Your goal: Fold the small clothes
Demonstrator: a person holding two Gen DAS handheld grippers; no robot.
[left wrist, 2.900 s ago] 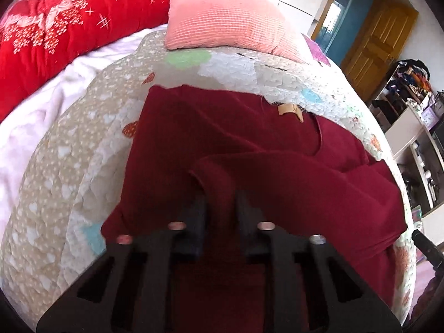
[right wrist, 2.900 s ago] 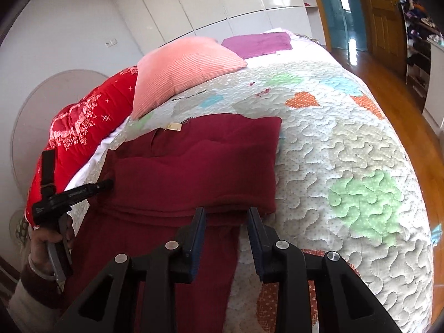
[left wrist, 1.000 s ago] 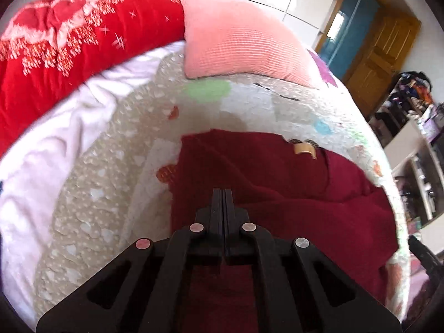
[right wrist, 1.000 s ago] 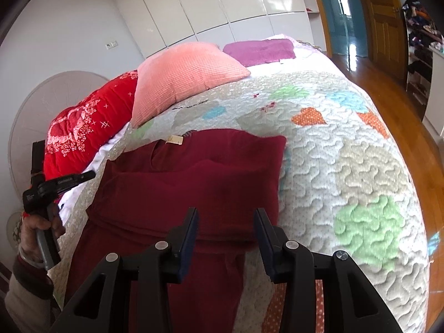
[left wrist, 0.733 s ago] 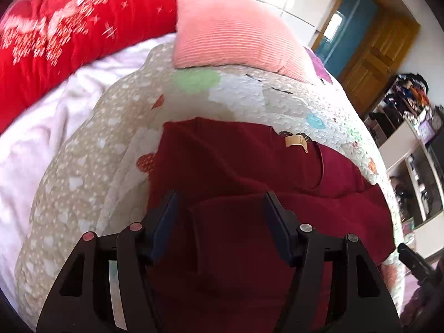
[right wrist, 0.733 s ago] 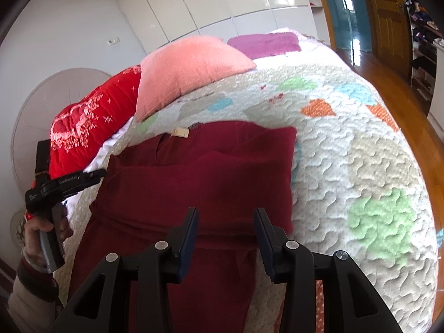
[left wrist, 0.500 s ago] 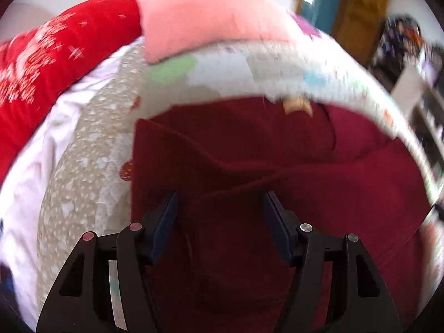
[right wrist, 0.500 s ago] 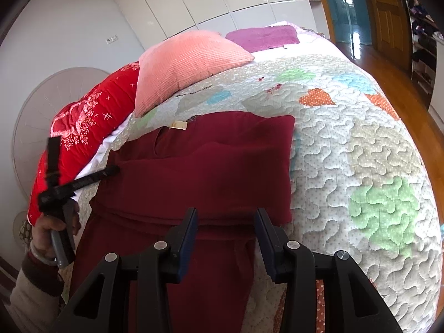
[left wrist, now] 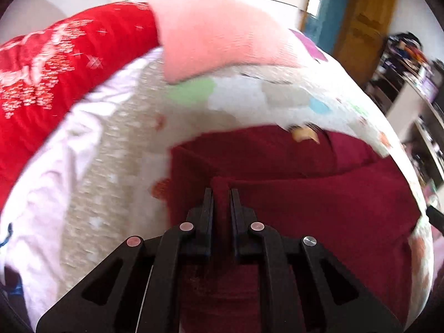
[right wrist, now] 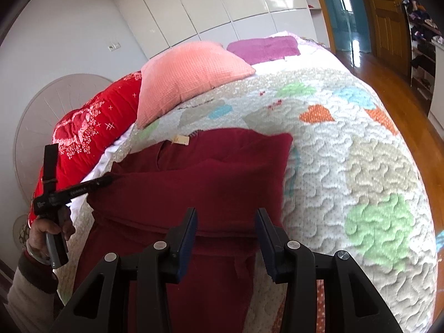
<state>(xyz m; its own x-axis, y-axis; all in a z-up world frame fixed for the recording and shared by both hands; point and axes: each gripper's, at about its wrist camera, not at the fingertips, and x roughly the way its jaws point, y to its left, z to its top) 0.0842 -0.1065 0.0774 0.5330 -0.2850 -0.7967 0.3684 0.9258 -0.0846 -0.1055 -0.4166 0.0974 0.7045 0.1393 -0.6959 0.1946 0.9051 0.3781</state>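
Note:
A dark red garment lies on the patchwork quilt, folded over itself, with a tan label at its collar. In the left wrist view my left gripper is shut on a fold at the garment's left edge. From the right wrist view that gripper shows at the garment's left side. My right gripper is open and empty, hovering over the garment's lower fold.
A pink pillow, a red blanket and a purple cloth lie at the bed's head. White sheet shows left of the quilt. Wooden floor and shelves are to the right.
My left gripper opened wide, dropped onto the garment's left edge, then closed on a fold. My right gripper stayed open over the lower fold.

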